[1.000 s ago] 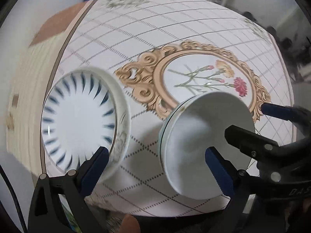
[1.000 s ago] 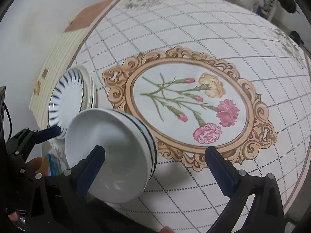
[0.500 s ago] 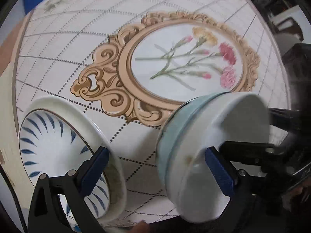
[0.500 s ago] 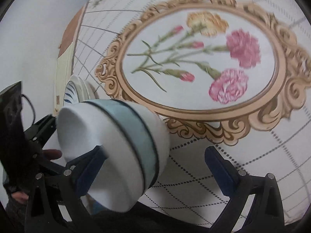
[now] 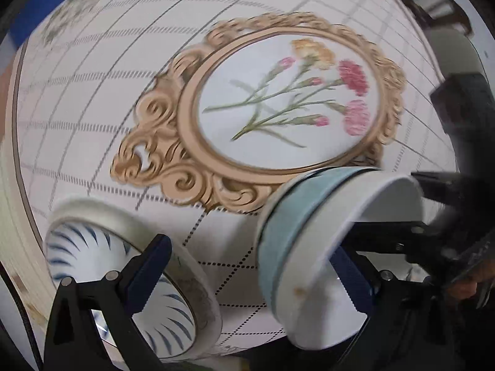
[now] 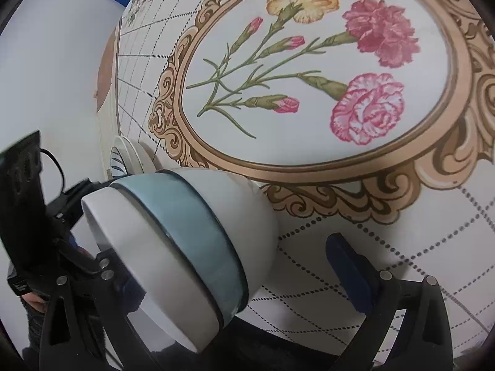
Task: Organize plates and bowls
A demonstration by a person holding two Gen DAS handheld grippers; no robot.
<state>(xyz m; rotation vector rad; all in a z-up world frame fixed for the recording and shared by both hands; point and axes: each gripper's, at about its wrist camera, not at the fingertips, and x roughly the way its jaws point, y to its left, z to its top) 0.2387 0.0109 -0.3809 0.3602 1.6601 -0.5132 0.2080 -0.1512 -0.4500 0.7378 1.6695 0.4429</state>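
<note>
**Bowl tipped on its side**

A second ago my bowl (image 6: 185, 247) showed its inside; now it has turned rim-sideways between both grippers, low over the tablecloth (image 6: 309, 142). My left gripper (image 5: 247, 272) and right gripper (image 6: 235, 278) both stand apart. The plates (image 5: 130, 278) sit beside it, likely the bowl's destination.

Left gripper (image 5: 247, 266) low in its frame, jaws spread wide, blue pads (image 5: 148, 269) apart. Right gripper (image 6: 244, 278) also low in its frame, jaws wide; its right pad (image 6: 349, 275) shows clearly, the left one is mostly hidden. Hand (image 5: 464, 287) at the left view's right edge.
</note>
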